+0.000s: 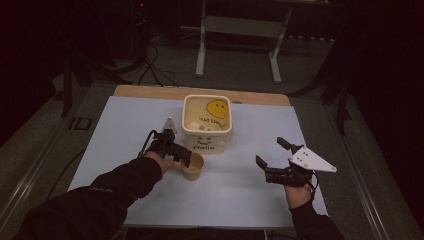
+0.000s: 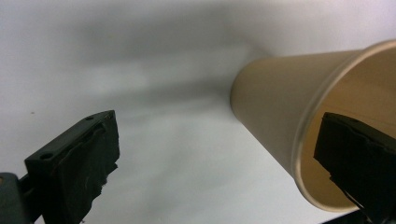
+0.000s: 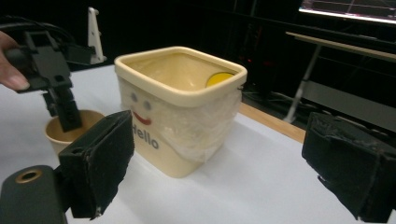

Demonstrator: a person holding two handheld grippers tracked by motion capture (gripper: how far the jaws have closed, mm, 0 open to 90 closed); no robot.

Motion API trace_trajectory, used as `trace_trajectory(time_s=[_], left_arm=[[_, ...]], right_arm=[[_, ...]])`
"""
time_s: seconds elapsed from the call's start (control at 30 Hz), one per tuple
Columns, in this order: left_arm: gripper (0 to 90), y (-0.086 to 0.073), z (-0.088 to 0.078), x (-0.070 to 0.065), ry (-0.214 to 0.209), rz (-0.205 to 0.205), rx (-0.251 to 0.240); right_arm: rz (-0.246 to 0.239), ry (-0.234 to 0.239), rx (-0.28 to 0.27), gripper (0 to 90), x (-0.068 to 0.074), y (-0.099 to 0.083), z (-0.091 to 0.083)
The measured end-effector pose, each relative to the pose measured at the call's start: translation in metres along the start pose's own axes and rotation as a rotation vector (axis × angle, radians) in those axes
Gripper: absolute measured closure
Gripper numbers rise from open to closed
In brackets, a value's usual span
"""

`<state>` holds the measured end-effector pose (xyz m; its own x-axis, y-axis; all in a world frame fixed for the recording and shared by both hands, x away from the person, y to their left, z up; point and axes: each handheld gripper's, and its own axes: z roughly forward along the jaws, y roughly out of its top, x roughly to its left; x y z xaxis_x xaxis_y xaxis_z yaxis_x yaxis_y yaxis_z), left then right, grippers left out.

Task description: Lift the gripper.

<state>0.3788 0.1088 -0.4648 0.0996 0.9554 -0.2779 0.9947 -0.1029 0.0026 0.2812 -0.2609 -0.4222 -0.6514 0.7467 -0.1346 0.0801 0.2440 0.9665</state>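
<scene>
1. The surface (image 1: 150, 125) is a pale sheet over a wooden top, whose bare far edge shows as a brown strip behind the cream tub (image 1: 207, 122).
2. The tub stands near the far edge, about midway across, with a yellow smiley disc (image 1: 217, 107) inside and "Hello" printed on its front wall.
3. The paper cup (image 1: 193, 167) stands upright just in front of the tub's left front corner, close to it; whether the two touch cannot be told.
4. Open room lies to the right of the cup and tub, between them and the right tool (image 1: 276, 157), and across the left part of the sheet toward its left edge.
5. The right tool hangs near the right edge of the sheet, well apart from cup and tub. Its jaws stand wide apart with nothing between them; in the right gripper view they frame the tub (image 3: 180, 107) from a distance.
6. The left tool (image 1: 184, 159) is at the cup's rim, held by the person's left hand (image 1: 161, 161). Its jaws are spread wide.
7. In the left gripper view one jaw sits inside the cup's (image 2: 280, 112) mouth and the other stands outside over the bare sheet, well off the wall, so the cup wall is between the jaws but not pinched.
8. In the right gripper view the left tool's (image 3: 65, 109) lower jaw dips into the cup (image 3: 70, 130).
</scene>
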Motion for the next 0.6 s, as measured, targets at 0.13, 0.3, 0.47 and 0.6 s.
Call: trace_trajectory(time_s=[0.13,0.3,0.47,0.6], left_arm=[[1.2,0.0002,0.001,-0.0012,-0.002,0.005,0.007],[1.2,0.0001,0.0,0.0,0.003,0.002,0.002],[1.3,0.0001,-0.0003,0.0002,0.009,0.007,0.005],[1.3,0.0004,-0.0015,0.0003,0.01,0.008,0.005]], right_arm=[[-0.018,0.041,-0.006,9.2,0.0024,-0.0016,0.0007],[-0.015,0.109,-0.07,9.2,0.0034,-0.0001,-0.0038],[-0.006,0.085,-0.052,9.2,0.0014,-0.0005,-0.0034],[-0.012,0.068,-0.045,9.2,0.0021,-0.0007,-0.0029]])
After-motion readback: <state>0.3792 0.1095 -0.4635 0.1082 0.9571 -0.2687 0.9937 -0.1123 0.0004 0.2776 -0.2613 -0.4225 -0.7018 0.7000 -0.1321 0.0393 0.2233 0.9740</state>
